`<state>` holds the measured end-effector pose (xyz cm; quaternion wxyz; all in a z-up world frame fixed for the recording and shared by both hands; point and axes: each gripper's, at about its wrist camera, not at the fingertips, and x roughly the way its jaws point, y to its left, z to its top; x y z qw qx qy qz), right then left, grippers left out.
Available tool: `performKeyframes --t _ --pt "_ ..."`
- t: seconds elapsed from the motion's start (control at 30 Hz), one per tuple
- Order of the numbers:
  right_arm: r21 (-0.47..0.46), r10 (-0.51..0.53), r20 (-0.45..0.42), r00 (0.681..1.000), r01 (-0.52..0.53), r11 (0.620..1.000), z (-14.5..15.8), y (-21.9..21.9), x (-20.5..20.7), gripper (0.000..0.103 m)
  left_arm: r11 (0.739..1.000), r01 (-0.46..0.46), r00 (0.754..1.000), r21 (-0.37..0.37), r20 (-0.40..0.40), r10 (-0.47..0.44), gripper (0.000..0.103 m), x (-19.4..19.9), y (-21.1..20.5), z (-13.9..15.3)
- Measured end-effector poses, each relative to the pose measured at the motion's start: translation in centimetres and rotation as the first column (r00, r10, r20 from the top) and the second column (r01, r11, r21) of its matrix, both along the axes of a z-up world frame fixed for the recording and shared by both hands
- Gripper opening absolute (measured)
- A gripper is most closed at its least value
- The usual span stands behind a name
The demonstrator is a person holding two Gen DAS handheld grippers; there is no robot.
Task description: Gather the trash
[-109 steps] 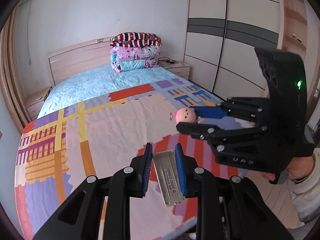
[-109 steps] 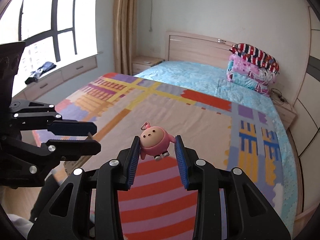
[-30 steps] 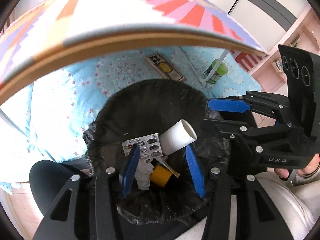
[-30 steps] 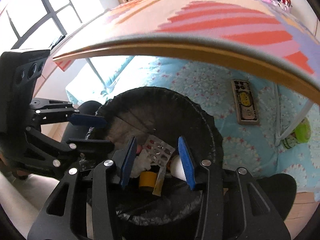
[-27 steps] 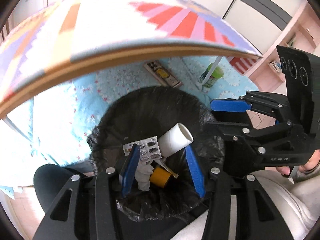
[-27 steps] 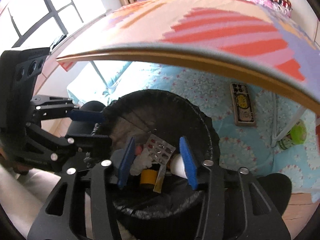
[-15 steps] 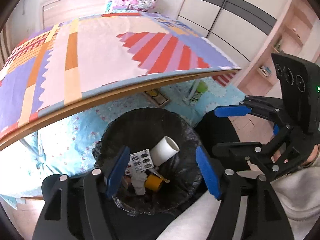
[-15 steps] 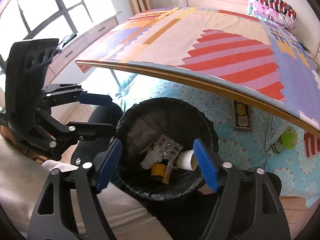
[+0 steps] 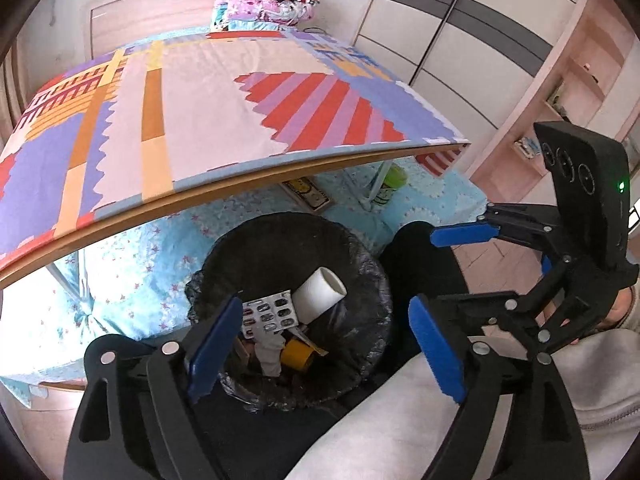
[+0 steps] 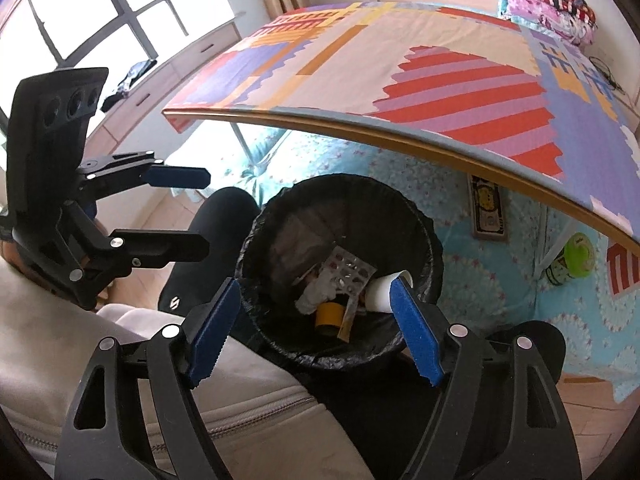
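Note:
A black-lined trash bin [image 9: 360,264] [image 10: 424,232] stands on the floor below both grippers. Inside lie a silver blister pack [image 9: 272,312] [image 10: 350,270], a white cardboard tube [image 9: 320,292] [image 10: 380,290], a yellow tape roll [image 9: 296,354] [image 10: 330,314] and crumpled white tissue [image 9: 270,350] [image 10: 316,292]. My left gripper [image 9: 326,308] [image 10: 207,212] hangs above the bin, its jaws opening with nothing between them. To its right, my right gripper [image 10: 316,284] [image 9: 440,268] stands open and empty over the bin.
The wooden edge of a board with a colourful mat [image 9: 240,188] [image 10: 400,128] overhangs the bin's far side. Under it lie a flat printed box [image 9: 308,194] and a green cup [image 9: 390,184] beside a metal leg. A person's light trouser leg [image 9: 400,420] fills the foreground.
Both grippers rose away from the bin and their jaws spread wide. Earlier the left held the blister pack and the right a pink doll; now both are empty.

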<state>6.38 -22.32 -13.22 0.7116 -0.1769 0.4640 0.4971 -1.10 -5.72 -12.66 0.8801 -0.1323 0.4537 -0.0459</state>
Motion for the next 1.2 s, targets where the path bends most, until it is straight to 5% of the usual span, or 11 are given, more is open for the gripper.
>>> performKeyframes --t 1.2 --pt "-0.004 0.016 0.006 1.000 -0.016 1.000 0.6 0.0 -0.7 0.078 1.000 0.020 1.000 -0.002 -0.002 -0.020 0.082 -0.5 -1.2 0.8"
